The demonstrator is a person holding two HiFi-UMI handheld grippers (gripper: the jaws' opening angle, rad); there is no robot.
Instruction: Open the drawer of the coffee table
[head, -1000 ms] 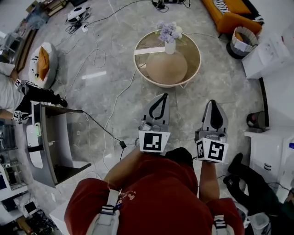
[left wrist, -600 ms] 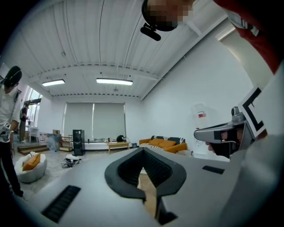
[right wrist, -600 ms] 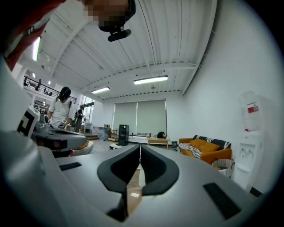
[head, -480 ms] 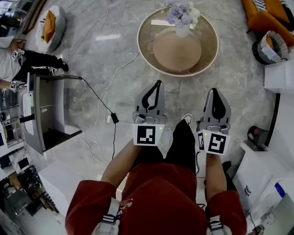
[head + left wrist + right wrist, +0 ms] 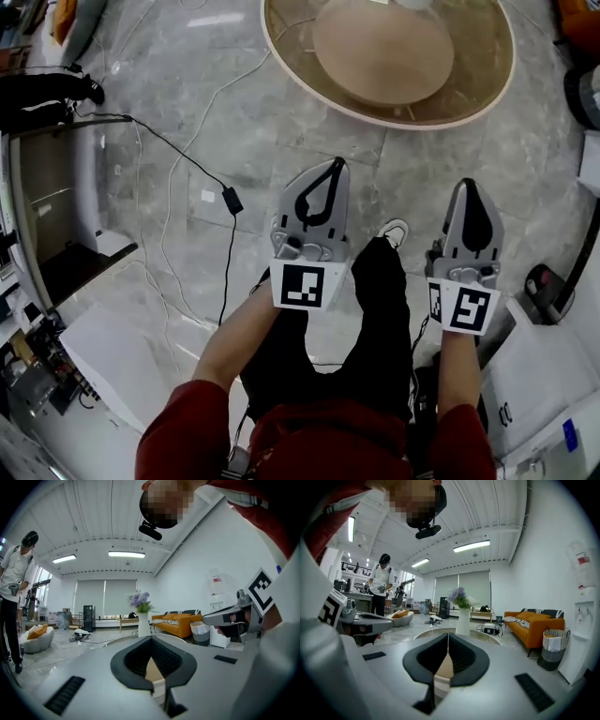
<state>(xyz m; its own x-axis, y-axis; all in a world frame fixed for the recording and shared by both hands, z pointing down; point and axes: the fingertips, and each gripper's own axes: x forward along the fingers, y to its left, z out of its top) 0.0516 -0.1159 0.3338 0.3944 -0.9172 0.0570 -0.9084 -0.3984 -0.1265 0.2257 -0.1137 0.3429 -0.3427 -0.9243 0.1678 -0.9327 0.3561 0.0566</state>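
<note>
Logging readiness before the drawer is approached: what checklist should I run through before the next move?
1. Left hand-held gripper empty: ok, jaws shut on nothing.
2. Right hand-held gripper empty: ok, jaws shut on nothing.
3. Coffee table ahead of both: ok, apart from them.
4. Drawer or its handle located: cannot tell, none shows in any view.
5. Vase upright on the table: ok.
6. Black cable clear of the shoe: ok, it lies to the shoe's left.
</note>
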